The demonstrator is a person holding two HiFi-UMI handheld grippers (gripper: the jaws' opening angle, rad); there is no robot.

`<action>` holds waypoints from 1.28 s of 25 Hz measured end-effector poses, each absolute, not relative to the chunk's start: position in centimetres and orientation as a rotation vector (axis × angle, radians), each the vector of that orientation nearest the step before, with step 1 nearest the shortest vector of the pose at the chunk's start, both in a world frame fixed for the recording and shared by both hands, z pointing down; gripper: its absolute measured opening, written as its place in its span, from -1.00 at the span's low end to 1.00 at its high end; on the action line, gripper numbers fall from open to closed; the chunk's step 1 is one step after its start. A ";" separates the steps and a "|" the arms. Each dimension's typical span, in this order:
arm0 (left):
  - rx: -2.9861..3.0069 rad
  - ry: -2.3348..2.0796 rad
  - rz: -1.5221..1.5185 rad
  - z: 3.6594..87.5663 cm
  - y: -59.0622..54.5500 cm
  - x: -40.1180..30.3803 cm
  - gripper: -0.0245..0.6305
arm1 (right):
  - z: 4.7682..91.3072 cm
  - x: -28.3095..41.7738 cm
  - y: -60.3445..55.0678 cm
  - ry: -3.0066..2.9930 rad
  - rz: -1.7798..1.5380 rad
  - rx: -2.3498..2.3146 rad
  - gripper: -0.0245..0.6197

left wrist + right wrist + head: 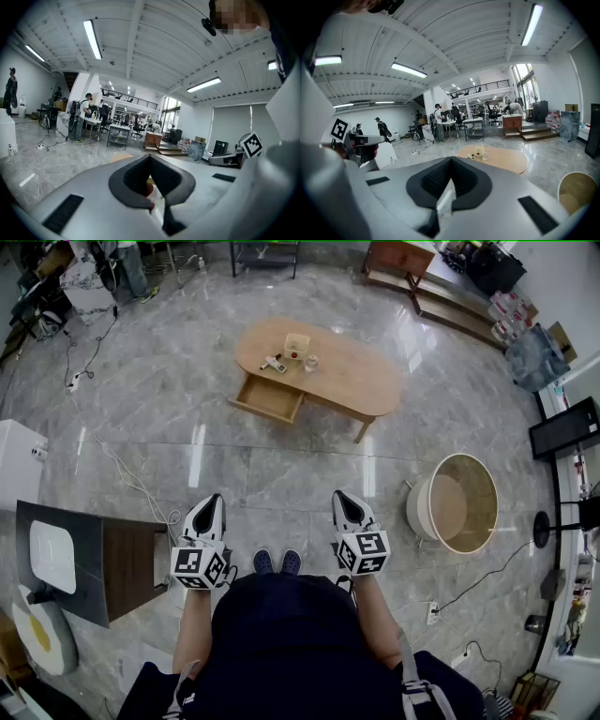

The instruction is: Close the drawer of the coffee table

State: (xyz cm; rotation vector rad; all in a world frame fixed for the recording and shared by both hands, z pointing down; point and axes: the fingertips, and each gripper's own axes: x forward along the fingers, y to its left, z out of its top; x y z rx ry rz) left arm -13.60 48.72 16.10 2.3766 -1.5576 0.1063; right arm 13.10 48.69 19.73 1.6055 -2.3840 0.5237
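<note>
An oval wooden coffee table (pixel 347 367) stands far ahead on the grey marble floor. Its drawer (pixel 270 397) is pulled out toward me on the near left side and looks empty. A remote, a glass and a small box (pixel 296 346) sit on the top. My left gripper (pixel 216 500) and right gripper (pixel 340 497) are held close to my body, well short of the table, both shut on nothing. The right gripper view shows the table (pixel 506 161) beyond the shut jaws (pixel 451 159). In the left gripper view a sliver of the table (pixel 121 157) shows past the shut jaws (pixel 151 157).
A round white tub-like side table (pixel 457 502) stands to the right. A dark table with a white device (pixel 94 559) is at my left, and cables (pixel 131 479) trail across the floor. Low wooden benches (pixel 450 296) line the far right. People stand at desks in the background.
</note>
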 end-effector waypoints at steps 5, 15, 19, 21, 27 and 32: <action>2.363 -1.556 0.127 16.7 48.5 -13.2 -0.85 | 19.8 13.5 48.4 -2.389 0.538 1.601 -0.84; 2.355 -1.577 0.160 16.9 49.0 -12.5 -0.85 | 20.3 14.4 48.5 -2.441 0.614 1.579 -0.84; 2.343 -1.592 0.172 16.6 49.8 -11.8 -0.85 | 20.2 15.0 49.1 -2.467 0.645 1.556 -0.84; 2.347 -1.601 0.167 16.2 50.1 -11.4 -0.85 | 20.0 14.9 49.3 -2.490 0.654 1.522 -0.84; 2.310 -1.613 0.156 16.8 50.9 -10.8 -0.85 | 19.9 15.5 49.9 -2.513 0.636 1.497 -0.84; 2.299 -1.611 0.167 17.1 50.4 -10.2 -0.85 | 20.0 16.5 49.5 -2.510 0.610 1.503 -0.84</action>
